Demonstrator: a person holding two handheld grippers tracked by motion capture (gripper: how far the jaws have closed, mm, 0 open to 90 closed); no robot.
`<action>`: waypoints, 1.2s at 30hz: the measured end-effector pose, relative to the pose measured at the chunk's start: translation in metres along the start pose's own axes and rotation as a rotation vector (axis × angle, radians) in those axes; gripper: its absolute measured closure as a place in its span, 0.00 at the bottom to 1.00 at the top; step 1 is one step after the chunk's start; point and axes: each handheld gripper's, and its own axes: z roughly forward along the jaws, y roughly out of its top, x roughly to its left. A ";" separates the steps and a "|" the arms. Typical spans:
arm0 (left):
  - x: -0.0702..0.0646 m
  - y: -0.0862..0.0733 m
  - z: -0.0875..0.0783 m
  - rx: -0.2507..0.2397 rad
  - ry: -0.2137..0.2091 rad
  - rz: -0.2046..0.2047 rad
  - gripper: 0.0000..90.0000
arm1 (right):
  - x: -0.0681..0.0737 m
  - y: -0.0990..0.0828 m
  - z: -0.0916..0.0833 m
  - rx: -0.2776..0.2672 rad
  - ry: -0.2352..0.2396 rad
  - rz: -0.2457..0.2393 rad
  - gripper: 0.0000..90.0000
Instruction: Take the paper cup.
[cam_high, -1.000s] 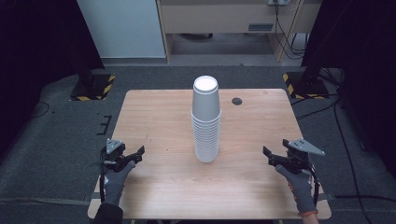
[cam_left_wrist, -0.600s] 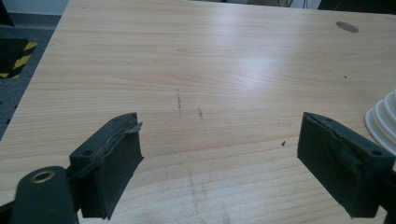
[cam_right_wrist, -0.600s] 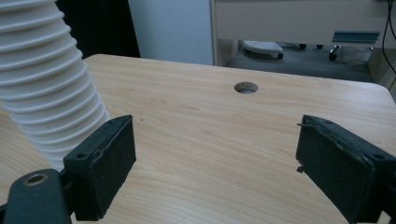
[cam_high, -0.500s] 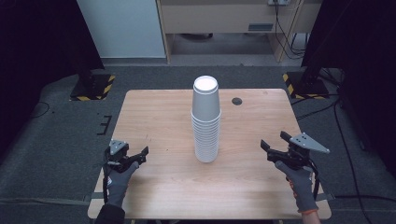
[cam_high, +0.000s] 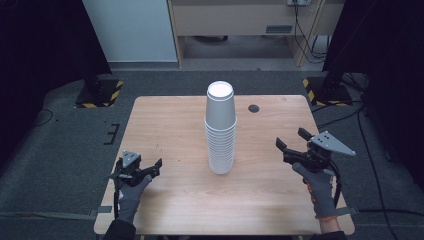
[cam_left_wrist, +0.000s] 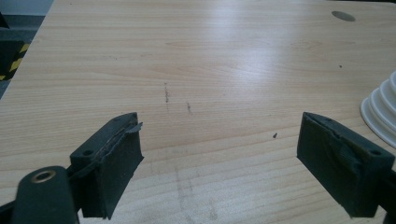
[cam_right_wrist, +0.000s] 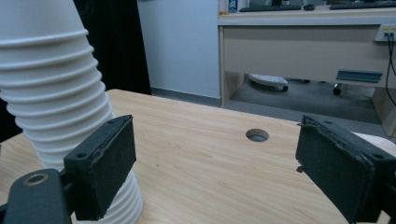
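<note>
Beside the cropped cup stack (cam_right_wrist: 60, 107) – top cut off – right claw (cam_right_wrist: 215, 172) gapes wide, empty

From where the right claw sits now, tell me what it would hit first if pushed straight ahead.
Probably nothing on the table: the right claw is open, the cup stack stands left of its line, and the bare table with its round hole lies ahead. Depth is uncertain.

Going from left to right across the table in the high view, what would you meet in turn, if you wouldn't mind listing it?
left gripper → stack of white paper cups → round hole in the tabletop → right gripper
</note>
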 end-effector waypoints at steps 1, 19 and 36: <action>-0.001 -0.001 0.000 0.002 -0.002 0.001 0.14 | 0.001 0.002 0.001 -0.001 0.006 -0.005 0.14; -0.006 -0.004 0.004 0.008 -0.018 0.009 0.14 | 0.023 0.045 0.016 -0.082 0.075 -0.002 0.13; -0.009 -0.006 0.005 0.009 -0.026 0.021 0.13 | 0.053 0.078 0.039 -0.105 0.160 -0.024 0.13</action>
